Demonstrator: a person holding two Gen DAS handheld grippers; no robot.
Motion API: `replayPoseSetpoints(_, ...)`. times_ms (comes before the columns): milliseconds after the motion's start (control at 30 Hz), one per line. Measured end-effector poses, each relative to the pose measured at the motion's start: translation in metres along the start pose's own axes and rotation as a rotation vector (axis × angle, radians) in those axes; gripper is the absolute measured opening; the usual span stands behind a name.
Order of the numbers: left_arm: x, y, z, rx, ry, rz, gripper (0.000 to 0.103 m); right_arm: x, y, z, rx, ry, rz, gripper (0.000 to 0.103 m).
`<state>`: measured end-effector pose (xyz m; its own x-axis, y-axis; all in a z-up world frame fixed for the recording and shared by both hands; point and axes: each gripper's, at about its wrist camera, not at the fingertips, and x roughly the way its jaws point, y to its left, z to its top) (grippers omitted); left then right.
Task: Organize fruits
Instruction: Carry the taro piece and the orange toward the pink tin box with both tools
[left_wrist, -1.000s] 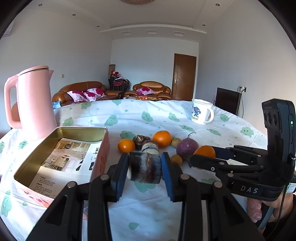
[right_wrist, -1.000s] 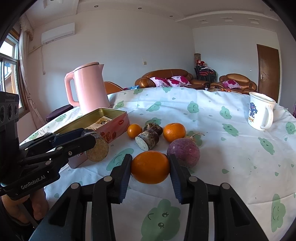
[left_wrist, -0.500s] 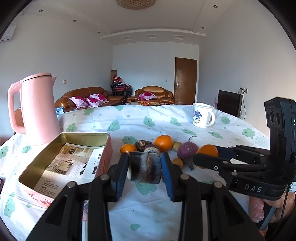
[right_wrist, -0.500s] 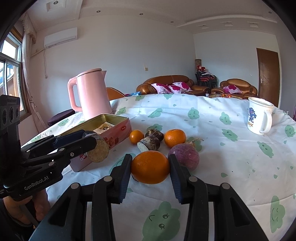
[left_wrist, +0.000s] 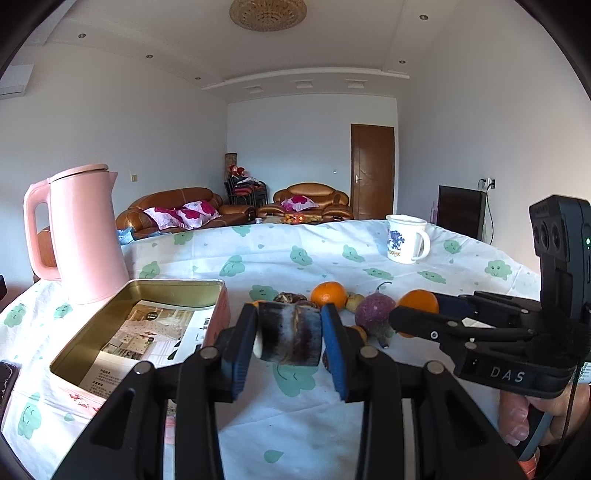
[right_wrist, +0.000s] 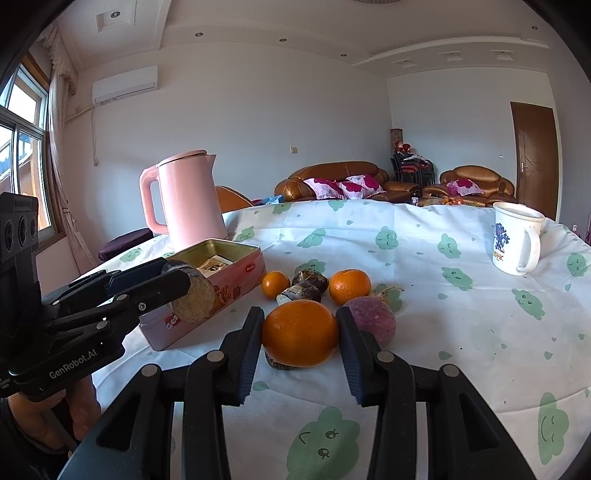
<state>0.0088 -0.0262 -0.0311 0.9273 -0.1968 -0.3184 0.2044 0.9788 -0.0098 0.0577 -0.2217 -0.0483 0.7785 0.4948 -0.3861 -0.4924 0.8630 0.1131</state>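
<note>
My left gripper (left_wrist: 290, 332) is shut on a dark cane piece (left_wrist: 290, 338) with a pale cut end, held above the cloth just right of the open gold-lined tin (left_wrist: 177, 284). In the right wrist view the left gripper (right_wrist: 181, 286) and its cane piece (right_wrist: 194, 299) hang beside the tin's pink wall (right_wrist: 240, 273). My right gripper (right_wrist: 300, 332) is shut on a large orange (right_wrist: 300, 334); the left wrist view shows this orange (left_wrist: 419, 301) in the right gripper (left_wrist: 397, 319). Two small oranges (right_wrist: 349, 286), a purple round fruit (right_wrist: 371, 325) and more dark cane pieces (right_wrist: 306, 286) lie on the table.
A pink kettle (right_wrist: 188, 199) stands behind the tin, and a white mug (right_wrist: 515, 240) sits far right. Printed leaflets line the tin's bottom (left_wrist: 147, 332). A person's hand (left_wrist: 517, 421) grips the right gripper's handle. The table wears a white cloth with green prints (right_wrist: 406, 369).
Both grippers have tipped upward a little, so the table sits lower in both views. Each keeps its hold, the left on the cane piece, the right on the orange.
</note>
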Motion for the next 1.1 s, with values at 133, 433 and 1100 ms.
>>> replayPoseSetpoints(133, -0.003, -0.001, 0.001, 0.008, -0.015, 0.008, 0.038, -0.003, 0.001, 0.000, -0.005, -0.017, 0.002, 0.042)
replayPoseSetpoints(433, -0.010, -0.005, 0.004, 0.025, -0.051, 0.031, 0.038, -0.011, 0.002, -0.001, -0.014, -0.062, 0.001, 0.042)
replayPoseSetpoints(1100, -0.021, 0.002, 0.014, 0.040, -0.112, 0.092, 0.038, -0.026, 0.007, 0.014, -0.056, -0.137, -0.023, 0.042)
